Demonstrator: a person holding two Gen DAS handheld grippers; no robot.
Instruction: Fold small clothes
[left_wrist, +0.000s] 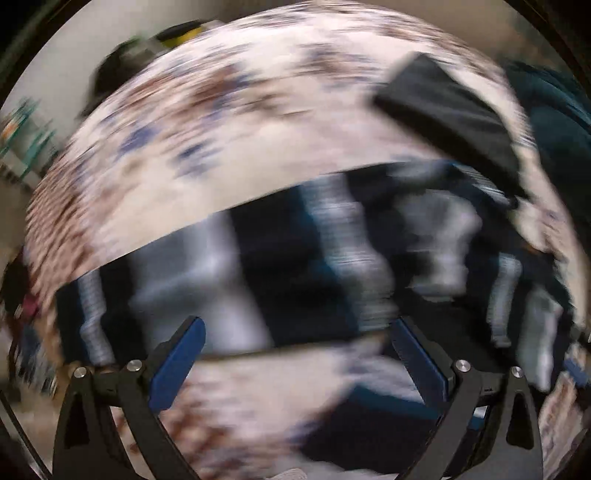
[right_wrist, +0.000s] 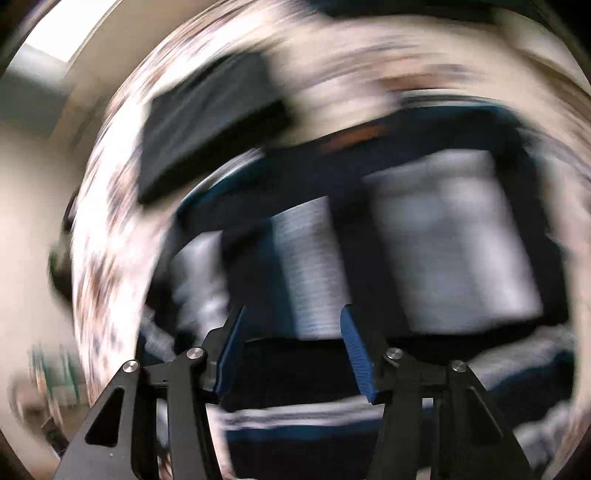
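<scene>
Heavy blur. Floral-print worktop (left_wrist: 229, 122), pale wall (right_wrist: 26, 155) behind. Navy/white striped garment (left_wrist: 295, 266) lies on it beside dark folded piece (left_wrist: 454, 110). Left gripper (left_wrist: 297, 332) fingers wide; right gripper (right_wrist: 291, 319) fingers apart, both empty.

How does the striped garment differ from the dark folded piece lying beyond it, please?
The striped garment has broad navy and white bands; the dark folded piece is one plain dark colour. The striped garment is spread wide just ahead of both open grippers; the dark piece is a compact block farther off. Both lie on the floral cloth. Motion blur hides finer detail.
</scene>
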